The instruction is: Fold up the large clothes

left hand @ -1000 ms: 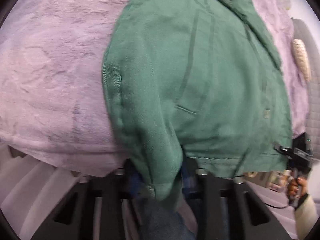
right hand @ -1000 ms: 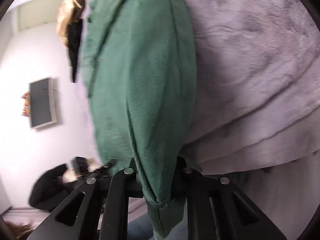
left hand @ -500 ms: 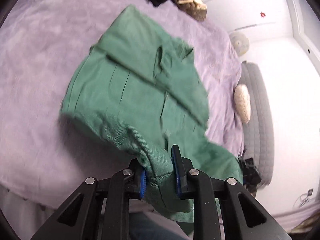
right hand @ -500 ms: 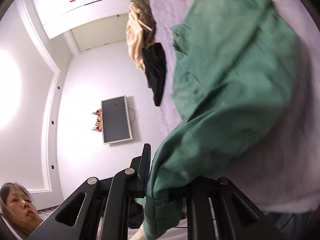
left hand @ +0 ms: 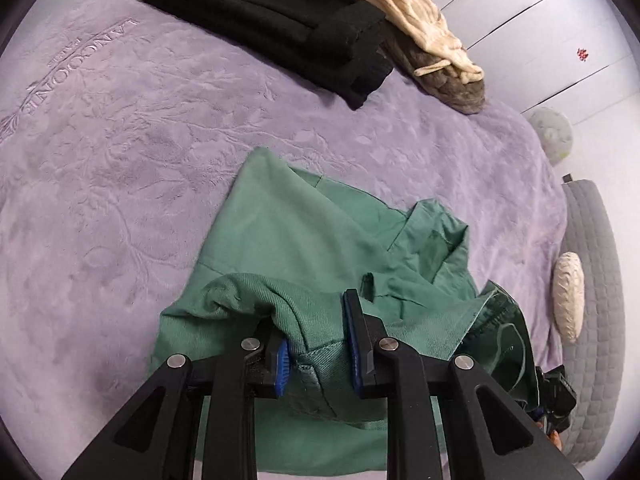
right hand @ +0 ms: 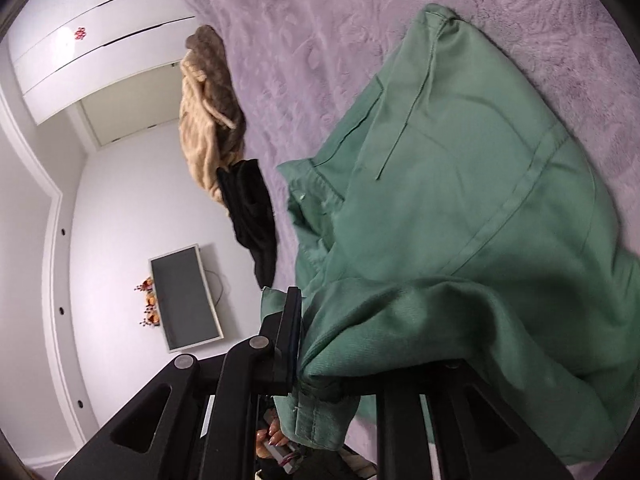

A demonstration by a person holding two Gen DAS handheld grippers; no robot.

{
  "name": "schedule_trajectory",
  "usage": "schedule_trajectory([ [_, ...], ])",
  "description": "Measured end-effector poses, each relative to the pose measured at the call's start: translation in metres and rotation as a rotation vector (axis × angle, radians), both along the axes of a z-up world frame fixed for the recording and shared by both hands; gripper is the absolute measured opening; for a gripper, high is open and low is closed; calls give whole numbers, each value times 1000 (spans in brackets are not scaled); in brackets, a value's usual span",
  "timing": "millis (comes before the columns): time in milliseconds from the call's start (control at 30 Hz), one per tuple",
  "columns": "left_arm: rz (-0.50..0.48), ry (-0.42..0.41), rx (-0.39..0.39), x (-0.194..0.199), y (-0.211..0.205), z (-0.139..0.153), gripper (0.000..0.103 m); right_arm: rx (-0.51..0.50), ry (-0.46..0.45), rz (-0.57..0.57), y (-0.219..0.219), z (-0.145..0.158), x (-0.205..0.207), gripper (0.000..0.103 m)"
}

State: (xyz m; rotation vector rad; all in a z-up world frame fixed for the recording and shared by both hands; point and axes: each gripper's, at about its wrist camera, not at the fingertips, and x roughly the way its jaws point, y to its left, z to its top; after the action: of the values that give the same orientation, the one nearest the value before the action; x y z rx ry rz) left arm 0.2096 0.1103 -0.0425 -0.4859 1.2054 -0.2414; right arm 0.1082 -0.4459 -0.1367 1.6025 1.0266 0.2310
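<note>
The green jacket (left hand: 288, 240) lies part-folded on the purple bedspread (left hand: 100, 160) of a bed, its lower half being carried up over its upper half. The left tongs (left hand: 318, 340) are clenched on a thick bunch of its hem, cloth pinched between the blue pads (left hand: 282, 364). The right tongs (right hand: 316, 344) grasp the jacket's other bottom corner (right hand: 316, 424); 1 finger is hidden under draped fabric, and their jaws have just opened a little with the cloth between them. From the left wrist view the right tongs' body shows at the far edge of the garment, so the 2 grips hold the hem spread wide, probably so the fold lands square rather than bunched.

Further up the bed, a folded black garment (left hand: 280, 28) lies flat with a beige knitted garment (left hand: 424, 28) heaped just beside it, touching; these look like pieces kept clear of the working area.

No containers are visible; nothing is stored in anything here.
</note>
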Motion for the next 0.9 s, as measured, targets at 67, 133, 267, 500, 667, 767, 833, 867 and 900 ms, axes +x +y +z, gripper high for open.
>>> schedule_trajectory([
  [67, -14, 33, 65, 14, -13, -14, 23, -4, 29, -24, -7, -8, -4, 23],
  [133, -30, 48, 114, 17, -16, -23, 31, -2, 37, -59, -14, -12, -9, 36],
  [267, -21, 40, 188, 23, -12, -22, 85, -66, 7, -159, -38, 7, -19, 82],
  [500, -34, -40, 276, 25, 8, 9, 85, -585, 32, 95, -29, 68, -7, 82],
  [667, -114, -42, 386, 31, -4, -6, 85, -880, 58, 381, 18, 60, 26, 80],
  [767, -146, -25, 393, 39, -18, -23, 85, -1023, 188, 434, 13, 35, 36, 45],
  [833, -158, -14, 429, 45, -27, -35, 85, -1050, 274, 365, -12, 26, 32, 44],
  [867, -157, -3, 446, 46, -30, -41, 85, -1029, 286, 326, -24, 26, 28, 44],
  [900, -155, 10, 452, 47, -31, -47, 85, -1014, 277, 309, -29, 29, 25, 45],
])
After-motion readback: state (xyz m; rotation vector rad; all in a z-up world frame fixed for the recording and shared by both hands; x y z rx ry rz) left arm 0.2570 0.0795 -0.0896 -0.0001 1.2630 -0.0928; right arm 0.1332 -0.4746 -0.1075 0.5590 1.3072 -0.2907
